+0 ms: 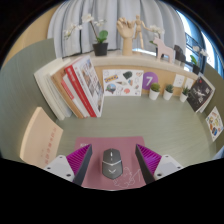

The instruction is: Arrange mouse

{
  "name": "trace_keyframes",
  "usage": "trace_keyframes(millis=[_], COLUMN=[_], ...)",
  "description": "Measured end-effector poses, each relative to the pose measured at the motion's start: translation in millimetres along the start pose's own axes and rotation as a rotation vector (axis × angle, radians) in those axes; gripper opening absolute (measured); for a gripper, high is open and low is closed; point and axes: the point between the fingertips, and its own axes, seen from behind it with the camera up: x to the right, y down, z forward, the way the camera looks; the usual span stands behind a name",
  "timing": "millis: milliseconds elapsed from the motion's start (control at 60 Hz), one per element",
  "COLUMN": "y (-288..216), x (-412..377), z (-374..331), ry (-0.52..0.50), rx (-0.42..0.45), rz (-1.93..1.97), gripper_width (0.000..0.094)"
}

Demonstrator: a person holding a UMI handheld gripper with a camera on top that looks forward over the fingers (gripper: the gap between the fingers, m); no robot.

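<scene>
Right now I'm holding the gripper [111, 163] wide open over the pink mat [108, 180]; the mouse [110, 160] is sitting on it between the fingers (gaps either side, nothing gripped), with books [82, 88] leaning beyond.

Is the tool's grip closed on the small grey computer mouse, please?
No, open: the small grey computer mouse lies on the pink mat between the tool fingers, with gaps at both sides.

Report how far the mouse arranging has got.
Done: the claw is lined up around the mouse, which sits on the pink mat. In hand: the mouse stands between the open fingers, gaps either side, no grip yet. Left: closing on it and placing it; the final spot cannot be told.
</scene>
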Motion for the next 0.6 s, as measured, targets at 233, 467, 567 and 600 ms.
trace_keyframes(millis=[233, 467, 567, 600], y=[-88.6, -109.1, -102.8, -100.8], x=[-13.4, -16.0, -12.5, -10.1], z=[-122.5, -193.2, -202.6, -204.9], ry=[-0.004, 0.001, 0.003, 0.005], rx=[0.154, 0.241, 0.241, 0.238], rz=[-0.035, -0.036, -0.031, -0.027], gripper_width=[0.0869, 0.0871, 0.0871, 0.0873])
